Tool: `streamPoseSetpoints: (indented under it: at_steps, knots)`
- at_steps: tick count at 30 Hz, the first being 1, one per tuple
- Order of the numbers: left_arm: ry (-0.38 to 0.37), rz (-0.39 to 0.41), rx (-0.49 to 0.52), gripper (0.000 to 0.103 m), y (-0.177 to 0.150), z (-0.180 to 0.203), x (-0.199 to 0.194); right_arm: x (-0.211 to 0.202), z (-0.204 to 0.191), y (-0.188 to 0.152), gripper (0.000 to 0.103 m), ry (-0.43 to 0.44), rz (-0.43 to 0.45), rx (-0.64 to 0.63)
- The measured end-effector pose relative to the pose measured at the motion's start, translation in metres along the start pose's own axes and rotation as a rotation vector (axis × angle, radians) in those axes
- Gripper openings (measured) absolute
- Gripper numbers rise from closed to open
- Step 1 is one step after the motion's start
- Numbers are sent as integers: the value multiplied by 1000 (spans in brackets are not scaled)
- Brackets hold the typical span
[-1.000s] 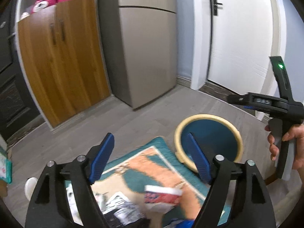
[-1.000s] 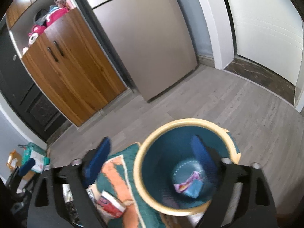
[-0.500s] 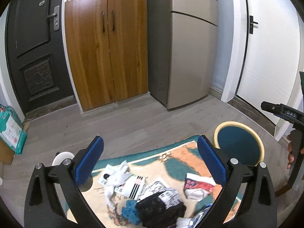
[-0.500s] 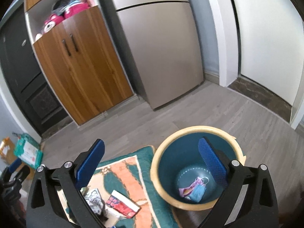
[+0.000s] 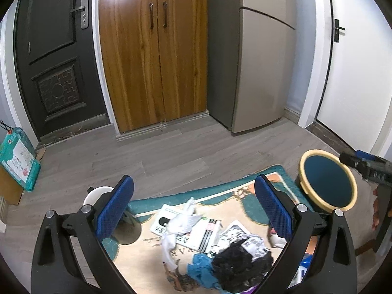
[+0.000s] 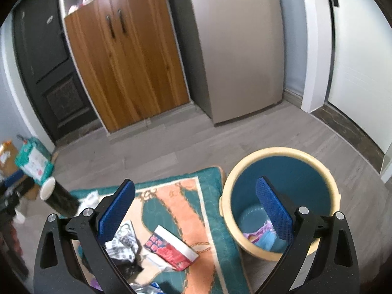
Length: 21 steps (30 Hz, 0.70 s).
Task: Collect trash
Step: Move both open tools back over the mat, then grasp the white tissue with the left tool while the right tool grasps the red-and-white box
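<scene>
The left gripper hangs over a patterned rug on the grey wood floor, its blue-padded jaws spread wide after just opening, with nothing between them. On the rug's near part lies a heap of trash: a white crumpled tissue on a flat printed packet, black netting and a blue scrap. Just off the rug's far right corner stands a teal bin with a cream rim. The right gripper shows at the frame's right edge.
</scene>
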<state>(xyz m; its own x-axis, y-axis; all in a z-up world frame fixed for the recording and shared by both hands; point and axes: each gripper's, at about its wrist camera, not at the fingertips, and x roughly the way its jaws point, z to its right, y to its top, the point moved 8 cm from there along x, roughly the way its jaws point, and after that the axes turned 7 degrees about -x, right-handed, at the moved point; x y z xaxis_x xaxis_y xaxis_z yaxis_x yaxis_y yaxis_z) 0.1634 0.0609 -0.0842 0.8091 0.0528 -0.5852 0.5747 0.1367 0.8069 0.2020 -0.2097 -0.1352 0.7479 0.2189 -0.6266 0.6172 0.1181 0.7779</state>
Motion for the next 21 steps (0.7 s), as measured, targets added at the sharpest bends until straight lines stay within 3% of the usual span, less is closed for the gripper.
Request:
streamPoseSetpoints:
  at_steps: [7,12,21]
  knots:
    - [26,-40,6,97,-11,-22,20,27,-29,-23,98,7,-67,-130]
    - [44,-129,-9,97,-33,-28,44,40,-34,-32,98,27,-107,-114]
    - [20,-225,60,97,-57,-17,73,63,-21,-54,98,5,-210,-63]
